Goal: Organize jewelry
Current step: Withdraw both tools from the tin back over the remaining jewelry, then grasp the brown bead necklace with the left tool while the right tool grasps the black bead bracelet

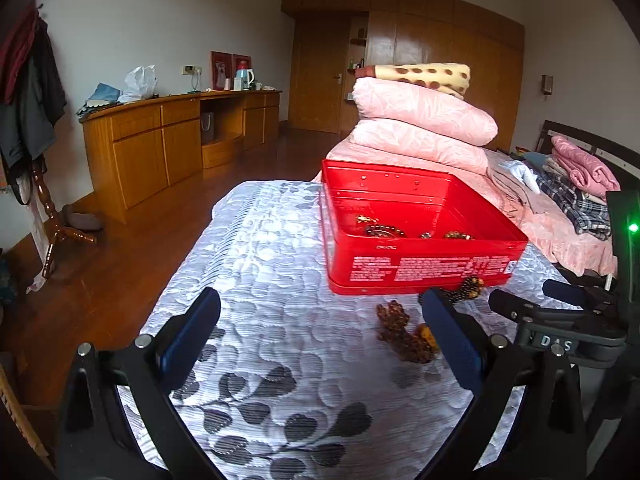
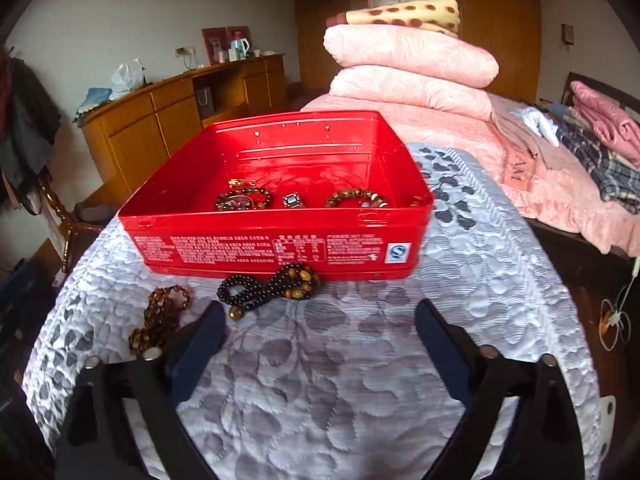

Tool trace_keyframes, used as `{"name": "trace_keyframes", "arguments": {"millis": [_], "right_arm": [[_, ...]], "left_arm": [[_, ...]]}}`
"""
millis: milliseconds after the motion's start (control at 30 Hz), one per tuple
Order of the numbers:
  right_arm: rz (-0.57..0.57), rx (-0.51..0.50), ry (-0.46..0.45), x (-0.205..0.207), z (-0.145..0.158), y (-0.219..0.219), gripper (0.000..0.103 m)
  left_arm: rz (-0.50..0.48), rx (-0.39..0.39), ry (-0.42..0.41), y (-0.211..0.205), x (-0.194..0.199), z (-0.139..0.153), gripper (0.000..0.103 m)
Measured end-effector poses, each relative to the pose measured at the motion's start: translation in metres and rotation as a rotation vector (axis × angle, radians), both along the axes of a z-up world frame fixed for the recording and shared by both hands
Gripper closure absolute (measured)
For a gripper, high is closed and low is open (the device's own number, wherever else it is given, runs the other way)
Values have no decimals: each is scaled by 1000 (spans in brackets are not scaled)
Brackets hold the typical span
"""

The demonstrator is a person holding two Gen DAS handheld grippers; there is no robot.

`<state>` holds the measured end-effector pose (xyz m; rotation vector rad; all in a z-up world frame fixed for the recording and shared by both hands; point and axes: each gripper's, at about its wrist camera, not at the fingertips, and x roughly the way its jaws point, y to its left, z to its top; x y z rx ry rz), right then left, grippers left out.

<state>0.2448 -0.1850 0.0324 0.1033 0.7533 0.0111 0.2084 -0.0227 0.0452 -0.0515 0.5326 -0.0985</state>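
A red tin box (image 2: 276, 236) stands open on the grey leaf-patterned cloth (image 2: 360, 380); inside lie two bead bracelets (image 2: 244, 200) (image 2: 356, 198) and a small square piece (image 2: 292, 200). Against the tin's near wall lies a black bead string with tan beads (image 2: 268, 284), and a brown bead string (image 2: 160, 316) lies to its left. My right gripper (image 2: 320, 316) is open just short of the black string, nothing between its fingers. My left gripper (image 1: 320, 312) is open and empty; the brown bead string (image 1: 404, 336) lies by its right finger (image 1: 448, 328). The right gripper (image 1: 532, 300) shows at the right.
The red tin (image 1: 420, 256) sits toward the far side of the cloth-covered table. A bed with pink quilts (image 2: 412, 56) and folded clothes (image 2: 600, 148) lies behind and right. A wooden sideboard (image 1: 160, 144) stands at the left wall, and cables (image 2: 616, 320) hang off the table's right edge.
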Motion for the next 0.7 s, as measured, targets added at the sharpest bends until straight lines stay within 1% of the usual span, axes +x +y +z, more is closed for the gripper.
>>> {"name": "trace_keyframes", "arguments": {"millis": [67,200,267,300,533,700], "right_arm": [[-9,12,17,7,-3,1,16],[-13,3,36,15,-6,6,20],[-13,2,53,21,-8,8,23],[-12,0,61,24,-9,9,24],[-2,0,115,39,-19,16,40],[14,44,126,44,-21,15,43]], "left_arm": [[7,0,8,3,4,-2,5],[12,27,15,6,8,-3,5],[14,38,18,7,10,-3,5],[13,37,18,9,11,-3,5],[2,9,21,16,14,-5,5],[-10,-2,27,18,16,-6,5]]}}
